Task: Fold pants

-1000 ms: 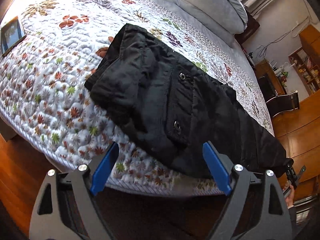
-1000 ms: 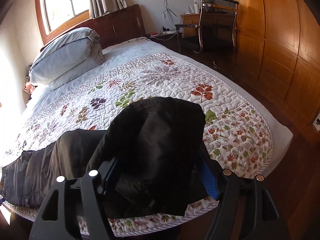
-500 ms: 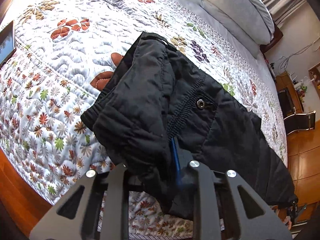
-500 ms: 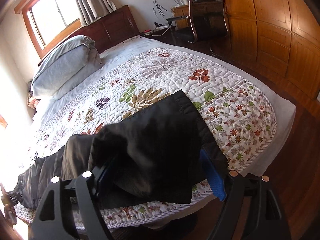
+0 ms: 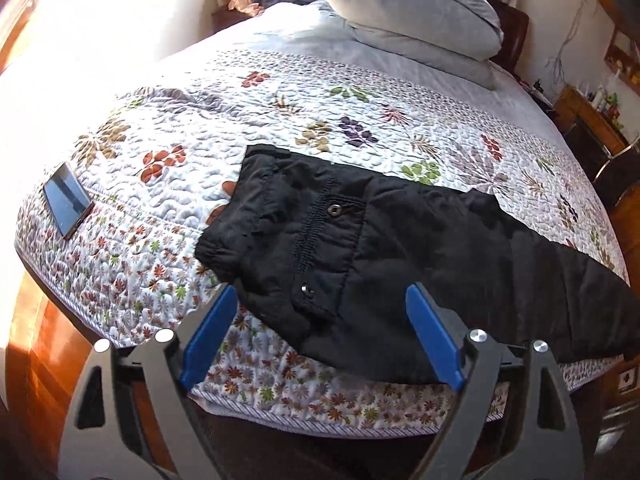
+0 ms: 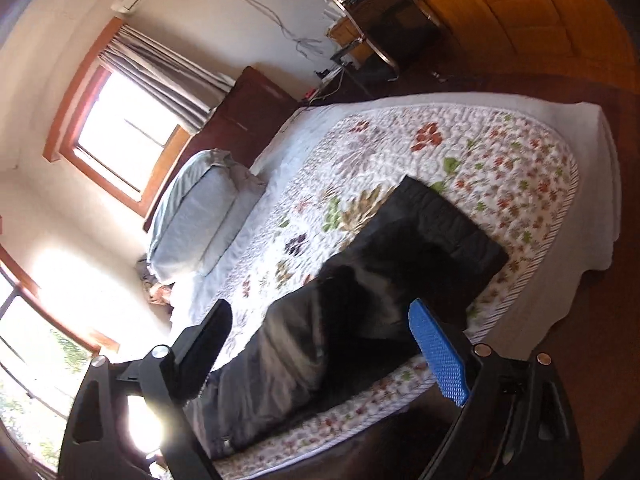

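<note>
Black pants [image 5: 400,248] lie lengthwise along the near edge of a bed with a floral quilt [image 5: 280,92], waistband at the left, legs running right. A snap pocket [image 5: 332,236] faces up. My left gripper [image 5: 320,336] is open and empty, just in front of the waist end. In the right wrist view the pants [image 6: 380,288] lie flat, the leg end toward the bed's right. My right gripper [image 6: 320,344] is open and empty, held above the pants and tilted.
A phone [image 5: 68,200] lies on the quilt's left edge. Grey pillows [image 5: 416,24] are stacked at the headboard. A chair and desk [image 6: 380,24] stand by the far wall. Wooden floor [image 5: 36,332] surrounds the bed.
Both grippers have let go of the pants and opened. The left one was shut on the waist half a second ago; both have pulled back from the bed, the right one tilting.
</note>
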{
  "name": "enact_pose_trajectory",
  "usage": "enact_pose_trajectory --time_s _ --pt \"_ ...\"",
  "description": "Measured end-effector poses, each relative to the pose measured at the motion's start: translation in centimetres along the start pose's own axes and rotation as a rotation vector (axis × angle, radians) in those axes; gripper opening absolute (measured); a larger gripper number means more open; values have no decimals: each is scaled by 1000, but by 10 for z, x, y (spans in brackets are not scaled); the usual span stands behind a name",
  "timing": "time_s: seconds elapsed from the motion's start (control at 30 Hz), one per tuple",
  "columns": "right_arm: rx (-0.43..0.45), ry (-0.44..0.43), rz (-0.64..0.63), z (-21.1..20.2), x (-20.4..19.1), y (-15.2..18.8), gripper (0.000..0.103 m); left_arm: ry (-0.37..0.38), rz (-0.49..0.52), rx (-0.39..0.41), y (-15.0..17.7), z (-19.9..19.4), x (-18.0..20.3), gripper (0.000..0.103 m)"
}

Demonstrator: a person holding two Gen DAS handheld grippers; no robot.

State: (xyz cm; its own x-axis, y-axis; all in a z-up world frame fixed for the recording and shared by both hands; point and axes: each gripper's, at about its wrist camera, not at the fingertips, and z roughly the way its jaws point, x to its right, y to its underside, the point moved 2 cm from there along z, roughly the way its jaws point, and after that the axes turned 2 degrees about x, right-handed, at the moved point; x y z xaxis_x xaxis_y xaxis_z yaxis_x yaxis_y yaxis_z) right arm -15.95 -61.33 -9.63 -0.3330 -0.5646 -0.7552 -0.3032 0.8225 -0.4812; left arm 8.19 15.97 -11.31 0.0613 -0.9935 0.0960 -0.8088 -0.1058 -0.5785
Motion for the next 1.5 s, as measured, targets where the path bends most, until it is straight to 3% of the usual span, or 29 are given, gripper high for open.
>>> enact_pose_trajectory --time_s 0.07,0.13,0.23,0.3,0.43,0.5,0.57,0.63,0.77,0.87,0.97,1.07,1.2,1.3,1.37,1.5 --pt "-44 -15 15 17 -13 6 91 17 58 -6 -2 8 23 92" --pt "-83 16 36 38 -18 12 91 5 112 -34 -2 24 45 98" --pt "-143 99 108 70 -8 19 91 -11 138 -99 0 54 64 99" --pt "-178 127 213 87 7 21 91 -45 141 -124 5 71 66 99" --pt "-182 97 454 112 40 27 91 -83 141 -176 16 96 60 99" --pt "-160 113 489 121 49 26 90 -75 134 -182 20 100 55 99" --pt "-130 112 491 127 52 21 84 -61 135 -164 22 98 52 100" --pt "-116 130 463 133 51 16 64 -58 155 -160 24 99 53 100" --pt "-105 130 376 140 38 6 53 -64 173 -159 25 102 54 100" --pt "-47 -19 301 137 18 -8 45 -65 178 -159 25 102 55 100" --pt "62 -273 151 121 -14 -23 45 -64 179 -154 26 103 54 100" --pt "84 -346 66 111 -23 -19 45 -71 183 -154 26 103 55 100" --pt "60 0 28 108 19 0 72 -76 184 -162 27 104 56 100" --pt "25 235 54 102 60 12 73 -75 186 -180 25 105 57 100" --pt "33 315 53 92 72 18 73 -75 185 -192 24 105 57 100" --pt "47 322 55 74 78 28 77 -76 171 -178 25 99 56 100"
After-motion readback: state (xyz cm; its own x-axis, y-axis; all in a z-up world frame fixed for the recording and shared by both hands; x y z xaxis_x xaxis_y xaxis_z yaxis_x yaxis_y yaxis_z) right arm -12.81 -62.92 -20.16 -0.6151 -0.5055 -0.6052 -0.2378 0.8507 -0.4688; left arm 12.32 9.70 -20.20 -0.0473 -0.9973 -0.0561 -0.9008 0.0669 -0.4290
